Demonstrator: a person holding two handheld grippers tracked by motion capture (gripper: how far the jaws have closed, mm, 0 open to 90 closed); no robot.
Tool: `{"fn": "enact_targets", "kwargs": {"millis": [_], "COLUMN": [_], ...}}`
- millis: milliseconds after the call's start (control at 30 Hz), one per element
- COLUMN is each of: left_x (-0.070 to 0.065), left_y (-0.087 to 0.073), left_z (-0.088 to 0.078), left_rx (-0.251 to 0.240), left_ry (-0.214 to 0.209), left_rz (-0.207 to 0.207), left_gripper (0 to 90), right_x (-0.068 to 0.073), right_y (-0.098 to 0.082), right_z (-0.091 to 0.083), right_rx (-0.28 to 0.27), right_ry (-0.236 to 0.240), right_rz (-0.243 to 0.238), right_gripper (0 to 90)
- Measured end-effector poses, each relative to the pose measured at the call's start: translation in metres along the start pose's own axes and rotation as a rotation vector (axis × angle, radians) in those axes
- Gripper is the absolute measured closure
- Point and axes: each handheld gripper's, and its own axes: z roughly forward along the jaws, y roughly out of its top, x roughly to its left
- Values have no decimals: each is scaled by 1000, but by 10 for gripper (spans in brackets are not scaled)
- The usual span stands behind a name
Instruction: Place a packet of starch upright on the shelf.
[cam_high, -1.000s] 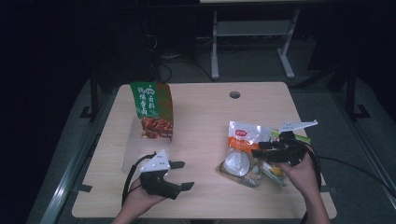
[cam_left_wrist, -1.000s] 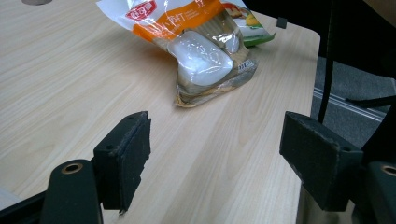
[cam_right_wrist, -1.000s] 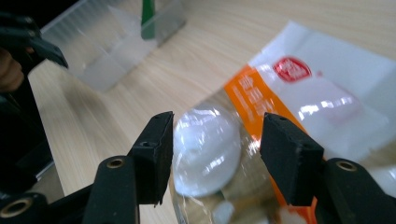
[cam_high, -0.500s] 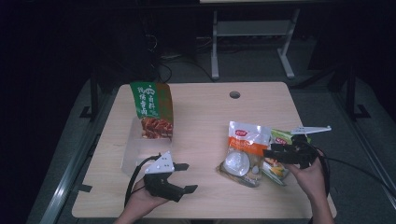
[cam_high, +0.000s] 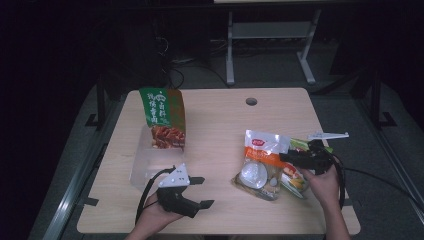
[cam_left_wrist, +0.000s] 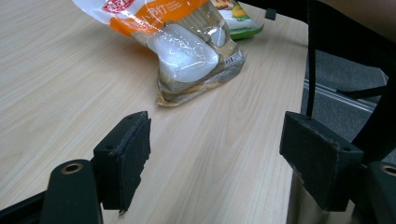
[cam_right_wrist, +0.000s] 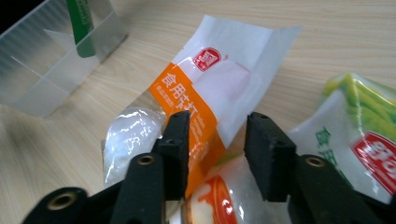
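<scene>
Dark floor and a grey shelf frame surround the pale wooden table. On its right half, at about 4 o'clock from the centre, the orange-banded pouch lies flat, a white lump seen through its clear lower half. The right gripper is set over the pouch's right edge; its jaws have just been closing, and in the right gripper view the orange band and white top of the pouch are seen between the pads. Whether the pads already press on the film cannot be told. A green pouch lies just beside the first, at its 3 o'clock, largely hidden under the gripper and the right hand; its print is too blurred to read.

At 9 o'clock from the pouches, well apart, a clear plastic box stands on the table's left half, with a green-and-red snack bag upright in its far end. The box's walls are hard to make out against the wood.

At 6 o'clock from the box, the left gripper is held low near the table's front edge, jaws wide apart with nothing between them; in the left gripper view bare wood is seen between its pads. A second ago the right gripper was seen nearer the table's middle, with its jaws wider.
</scene>
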Motion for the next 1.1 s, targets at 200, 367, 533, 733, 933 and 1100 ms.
{"fn": "enact_targets", "kwargs": {"millis": [200,367,533,733,933,1100], "left_x": [0,0,2,2,2,4], "left_y": [0,0,0,0,0,0], "left_z": [3,4,5,7,10,10], "left_rx": [6,9,4,3,9,4], "left_ry": [-5,-10,-12,-10,-11,-1], "left_rz": [2,1,-7,-12,-12,-19], "left_gripper": [242,244,245,245,245,246], "right_x": [2,3,11,30,53,69], "right_y": [0,0,4,11,19,23], "right_z": [13,19,16,8,2,0], "right_rx": [35,56,41,10,-18,-21], "right_ry": [-6,17,69,118,163,192], "right_rz": [-8,-7,-16,-54,-128,-177], "right_gripper": [727,856,895,898,898,899]}}
